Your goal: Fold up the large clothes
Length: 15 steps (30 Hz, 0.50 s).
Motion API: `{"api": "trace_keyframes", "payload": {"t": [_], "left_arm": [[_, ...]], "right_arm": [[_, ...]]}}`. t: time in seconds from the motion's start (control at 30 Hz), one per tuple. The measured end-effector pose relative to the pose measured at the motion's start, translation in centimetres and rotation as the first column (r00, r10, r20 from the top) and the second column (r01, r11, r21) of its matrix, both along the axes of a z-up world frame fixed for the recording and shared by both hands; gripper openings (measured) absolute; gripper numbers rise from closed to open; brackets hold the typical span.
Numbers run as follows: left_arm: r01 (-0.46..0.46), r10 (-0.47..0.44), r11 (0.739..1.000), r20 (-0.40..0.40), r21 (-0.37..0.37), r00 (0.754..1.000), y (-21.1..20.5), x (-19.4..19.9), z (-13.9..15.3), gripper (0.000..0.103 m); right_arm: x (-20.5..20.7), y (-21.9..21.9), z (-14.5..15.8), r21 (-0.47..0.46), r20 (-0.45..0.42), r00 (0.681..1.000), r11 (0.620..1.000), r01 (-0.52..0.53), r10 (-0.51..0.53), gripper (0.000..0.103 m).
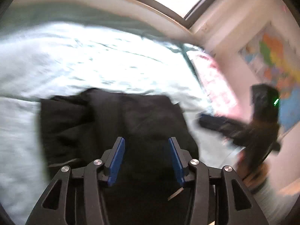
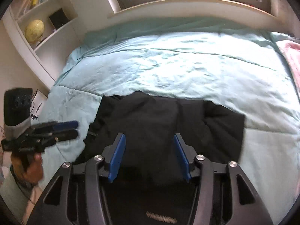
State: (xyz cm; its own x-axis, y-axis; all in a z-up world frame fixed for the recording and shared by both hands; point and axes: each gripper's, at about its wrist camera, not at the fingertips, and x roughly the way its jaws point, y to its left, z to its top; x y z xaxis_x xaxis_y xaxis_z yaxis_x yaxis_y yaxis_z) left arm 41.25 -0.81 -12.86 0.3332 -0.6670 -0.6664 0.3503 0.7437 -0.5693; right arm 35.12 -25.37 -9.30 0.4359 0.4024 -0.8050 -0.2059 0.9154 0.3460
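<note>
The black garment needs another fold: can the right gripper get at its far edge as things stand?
Probably yes: the right gripper hangs open over the black garment, with nothing between it and the far edge on the quilt.

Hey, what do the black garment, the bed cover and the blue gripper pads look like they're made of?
Black garment: soft matte fabric, probably cotton or a knit; it lies in limp folds with no shine.
Bed cover: light blue-green quilted cloth, smooth and slightly glossy, with fine wrinkles and stitched seams.
Gripper pads: flat blue strips, likely rubber or plastic, on black, probably plastic fingers.
</note>
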Motion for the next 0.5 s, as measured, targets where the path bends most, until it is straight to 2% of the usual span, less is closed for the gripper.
{"api": "trace_keyframes", "payload": {"t": [0.07,0.1,0.2,0.23,0.27,0.3,0.4,0.5], "left_arm": [[-0.012,0.006,0.998,-0.101,-0.060,0.995,-0.7,1.9,-2.8,0.049],[-0.013,-0.002,0.996,-0.181,-0.084,0.984,-1.1,2.7,-5.3,0.049],[0.000,-0.027,0.996,-0.318,-0.084,0.948,-1.6,2.3,-11.5,0.048],[-0.002,-0.024,0.997,-0.334,-0.077,0.942,-1.7,1.7,-12.9,0.044],[-0.005,-0.015,0.998,-0.327,-0.062,0.945,-1.6,1.3,-14.0,0.035],[-0.019,-0.002,0.998,-0.320,-0.063,0.947,-1.4,1.0,-14.8,0.031],[-0.068,0.029,0.992,-0.336,-0.104,0.941,-0.8,1.0,-15.1,0.030],[-0.029,0.011,0.998,-0.282,-0.057,0.959,-1.4,-0.2,-12.8,0.030]], "right_arm": [[2.0,1.8,-2.5,-0.020,-0.060,0.998,1.000,0.006,-0.007,0.056],[2.4,2.3,-4.3,-0.020,-0.113,0.994,1.000,-0.001,-0.001,0.056],[2.2,3.0,-11.3,-0.072,-0.289,0.957,0.997,-0.013,-0.008,0.056],[1.3,3.0,-13.8,-0.101,-0.338,0.941,0.995,-0.019,-0.016,0.056],[1.0,2.7,-15.3,-0.094,-0.354,0.935,0.995,-0.018,-0.017,0.057],[0.2,2.4,-16.4,-0.068,-0.338,0.941,0.998,-0.003,-0.021,0.057],[-1.1,2.0,-17.1,-0.039,-0.273,0.961,0.999,0.032,-0.041,0.058],[-1.2,1.9,-16.3,-0.027,-0.270,0.962,0.999,0.038,-0.043,0.058]]}}
